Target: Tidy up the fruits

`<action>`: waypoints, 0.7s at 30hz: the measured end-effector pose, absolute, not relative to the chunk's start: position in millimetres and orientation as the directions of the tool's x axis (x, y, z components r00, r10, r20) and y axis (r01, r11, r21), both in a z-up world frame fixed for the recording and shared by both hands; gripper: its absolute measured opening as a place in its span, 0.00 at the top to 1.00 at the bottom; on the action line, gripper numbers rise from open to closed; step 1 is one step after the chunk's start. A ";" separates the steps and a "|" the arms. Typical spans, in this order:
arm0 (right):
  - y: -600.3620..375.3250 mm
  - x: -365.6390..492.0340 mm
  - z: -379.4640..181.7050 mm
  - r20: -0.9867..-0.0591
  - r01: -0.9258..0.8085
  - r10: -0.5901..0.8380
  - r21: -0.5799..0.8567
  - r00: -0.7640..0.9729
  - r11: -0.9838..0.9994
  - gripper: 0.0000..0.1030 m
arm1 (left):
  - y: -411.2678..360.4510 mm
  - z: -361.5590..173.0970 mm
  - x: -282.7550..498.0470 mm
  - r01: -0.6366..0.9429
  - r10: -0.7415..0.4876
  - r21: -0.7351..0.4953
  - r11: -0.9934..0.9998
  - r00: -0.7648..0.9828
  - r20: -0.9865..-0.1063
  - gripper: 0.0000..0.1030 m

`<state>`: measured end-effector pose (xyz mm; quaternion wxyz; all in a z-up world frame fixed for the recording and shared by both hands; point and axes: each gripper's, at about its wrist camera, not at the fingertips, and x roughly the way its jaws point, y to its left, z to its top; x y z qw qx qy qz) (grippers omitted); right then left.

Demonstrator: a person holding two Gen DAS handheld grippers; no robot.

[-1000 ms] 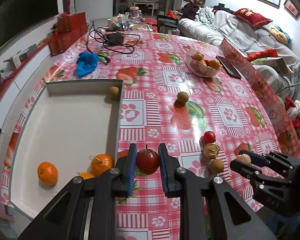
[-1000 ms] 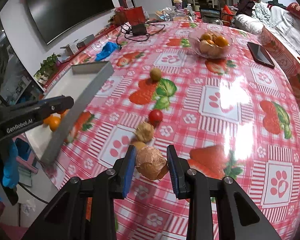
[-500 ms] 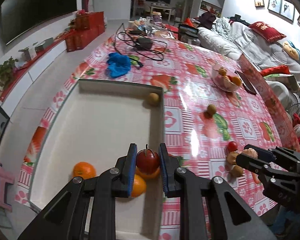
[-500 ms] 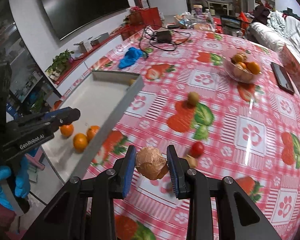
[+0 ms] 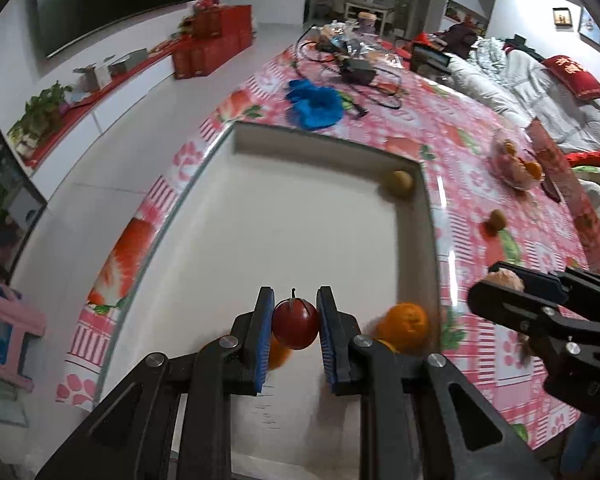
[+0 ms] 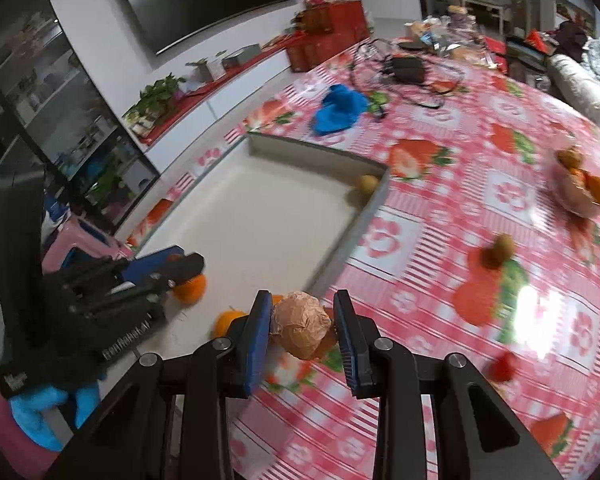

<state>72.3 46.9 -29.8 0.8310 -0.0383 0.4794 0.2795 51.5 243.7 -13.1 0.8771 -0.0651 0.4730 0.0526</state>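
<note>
Red apple (image 5: 295, 329), stem up, is clamped between the blue-padded jaws of the left gripper (image 5: 294, 334), held above the near end of the white tray (image 5: 260, 216). Beneath and beside it in the tray lie oranges; one orange (image 5: 404, 322) sits against the tray's right wall, another is partly hidden under the jaws. A small brownish-yellow fruit (image 5: 397, 179) rests in the tray's far right corner.

The right gripper (image 6: 302, 330) has its jaws closed onto a tan paper-wrapped fruit (image 6: 302, 328), held above the tabletop just beside the tray's near right corner. In the right wrist view the left gripper appears at the left, over the tray, with an orange (image 6: 191, 288) just beyond its tips.

On the red-and-white patterned tabletop (image 6: 440, 208), outside the tray, lie a brown round fruit (image 6: 500, 250) and a blurred small red fruit (image 6: 502, 366). A glass bowl (image 6: 580, 196) holding several fruits stands further right. A blue glove (image 6: 340, 108) and a tangle of black cable (image 6: 412, 76) lie beyond the tray's far wall.
</note>
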 end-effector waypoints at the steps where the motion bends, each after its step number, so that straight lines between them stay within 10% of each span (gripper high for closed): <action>1: 56.1 76.2 -33.4 -0.823 -0.507 0.431 0.210 0.371 0.836 0.67 | 246.0 -15.4 51.9 -0.161 0.039 -0.058 0.985 0.540 -0.840 0.77; 8: 85.0 88.2 -48.3 -0.851 -0.513 0.406 0.199 0.332 0.835 0.67 | 250.2 -23.3 50.8 -0.153 0.050 -0.037 0.988 0.531 -0.846 0.70; 12: 88.0 89.6 -50.9 -0.864 -0.511 0.378 0.172 0.333 0.842 0.66 | 252.7 -22.0 47.3 -0.178 0.097 -0.003 0.984 0.554 -0.827 0.32; 16: 83.6 91.3 -46.6 -0.861 -0.492 0.361 0.154 0.358 0.857 0.25 | 259.5 -22.4 44.8 -0.185 0.062 -0.054 0.981 0.567 -0.821 0.19; 21: 87.4 88.9 -40.0 -0.866 -0.508 0.319 0.090 0.385 0.857 0.25 | 255.2 -23.9 44.1 -0.189 0.092 -0.016 0.982 0.548 -0.831 0.11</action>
